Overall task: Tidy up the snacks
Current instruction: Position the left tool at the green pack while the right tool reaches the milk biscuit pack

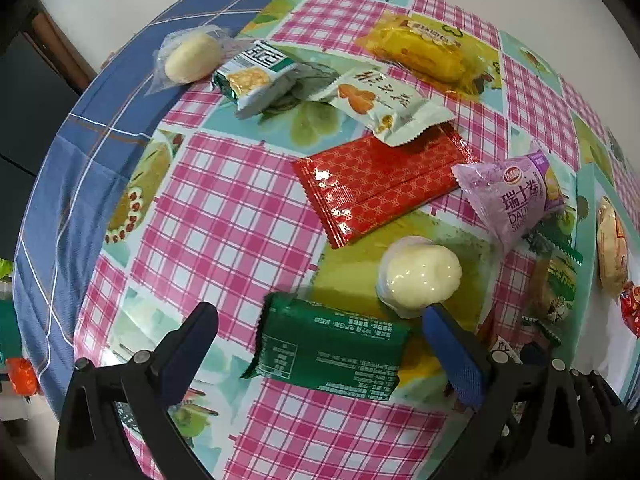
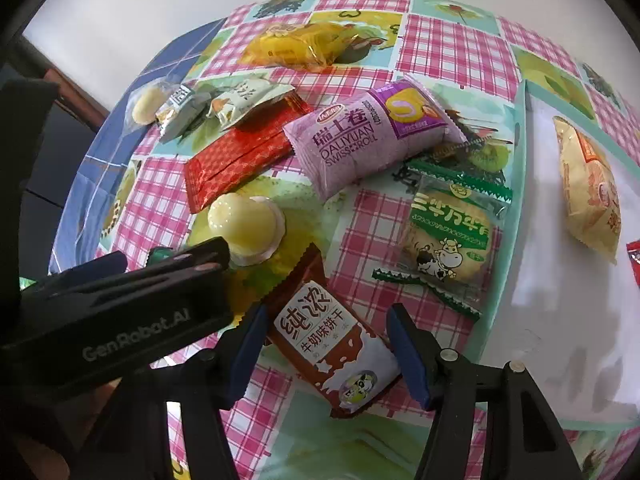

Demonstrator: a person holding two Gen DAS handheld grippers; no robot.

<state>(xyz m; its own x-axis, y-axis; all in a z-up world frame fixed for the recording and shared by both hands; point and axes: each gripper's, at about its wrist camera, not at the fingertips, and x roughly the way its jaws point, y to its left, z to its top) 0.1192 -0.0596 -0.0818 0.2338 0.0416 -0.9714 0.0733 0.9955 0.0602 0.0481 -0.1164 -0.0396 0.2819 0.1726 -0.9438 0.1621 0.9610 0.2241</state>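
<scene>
**Grippers set over two flat packs**

Checked cloth on the table [image 1: 224,216], snacks scattered mid-cloth. Right gripper [image 2: 324,344] half open, astride the biscuit pack [image 2: 332,344], pads apparently clear. Left gripper [image 1: 320,340] wide open over the green pack [image 1: 328,348], empty. Both packs light, crinkly, slippery, contents crushable: pinch across the short sides. Beyond: jelly cup [image 1: 420,276], red pack [image 1: 380,184], purple roll [image 2: 360,136]. Tray [image 2: 520,152] at the right edge.

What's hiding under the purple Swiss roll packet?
The purple Swiss roll packet lies over one end of the red patterned packet and over the edge of a green-trimmed wrapper. The parts of both beneath it are hidden.
</scene>
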